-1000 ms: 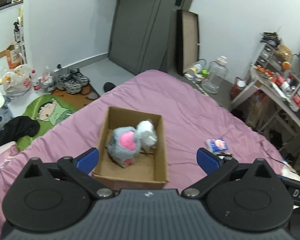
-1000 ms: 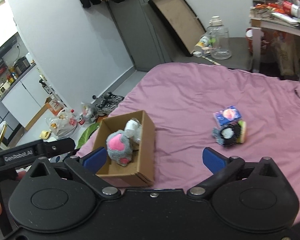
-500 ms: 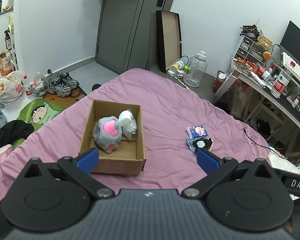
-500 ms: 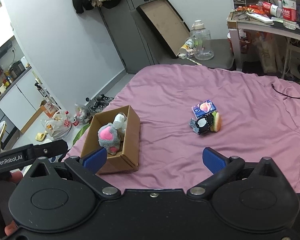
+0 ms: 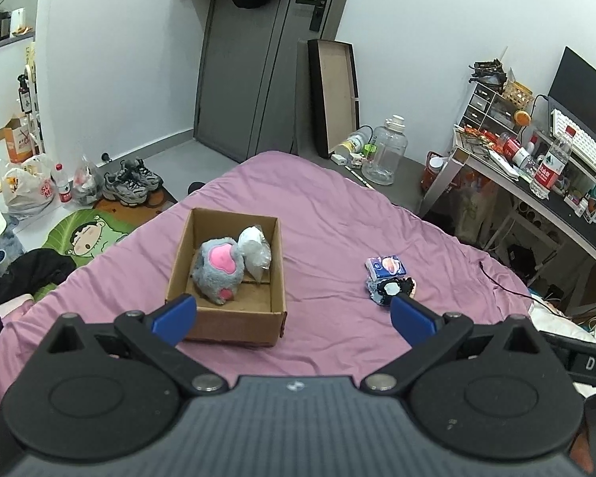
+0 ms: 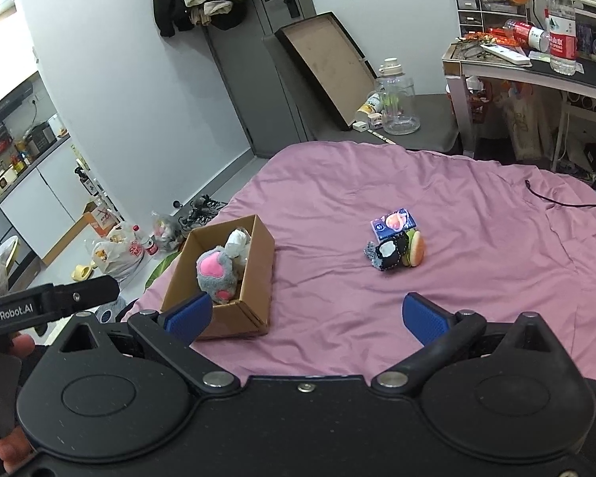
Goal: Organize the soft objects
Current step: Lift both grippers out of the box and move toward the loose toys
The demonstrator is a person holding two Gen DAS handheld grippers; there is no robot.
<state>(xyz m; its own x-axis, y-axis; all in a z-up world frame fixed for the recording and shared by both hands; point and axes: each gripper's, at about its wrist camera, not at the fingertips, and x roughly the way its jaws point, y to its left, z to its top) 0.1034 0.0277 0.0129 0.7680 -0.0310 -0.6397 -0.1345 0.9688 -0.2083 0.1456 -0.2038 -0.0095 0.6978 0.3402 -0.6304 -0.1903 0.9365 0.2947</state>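
Observation:
A cardboard box (image 5: 276, 278) (image 6: 258, 274) stands on the purple bed (image 5: 329, 214) (image 6: 476, 278). In it lie a grey and pink plush toy (image 5: 218, 268) (image 6: 214, 272) and a white bagged soft item (image 5: 254, 248) (image 6: 238, 242). To its right on the sheet lie a blue packet (image 5: 385, 267) (image 6: 393, 224), a black and white plush (image 5: 389, 290) (image 6: 387, 254) and a burger plush (image 6: 416, 248). My left gripper (image 5: 292, 318) is open and empty, held back over the bed's near side. My right gripper (image 6: 304, 316) is open and empty too.
Shoes (image 5: 131, 183), plastic bags (image 5: 28, 190) and a green cartoon mat (image 5: 87, 234) lie on the floor left of the bed. A large water jug (image 5: 385, 151) and a leaning board (image 5: 333, 95) stand beyond it. A cluttered desk (image 5: 536, 183) is at the right.
Both grippers have pulled back and up from the bed. The box and the loose items look smaller and farther away. Both stay open and empty.

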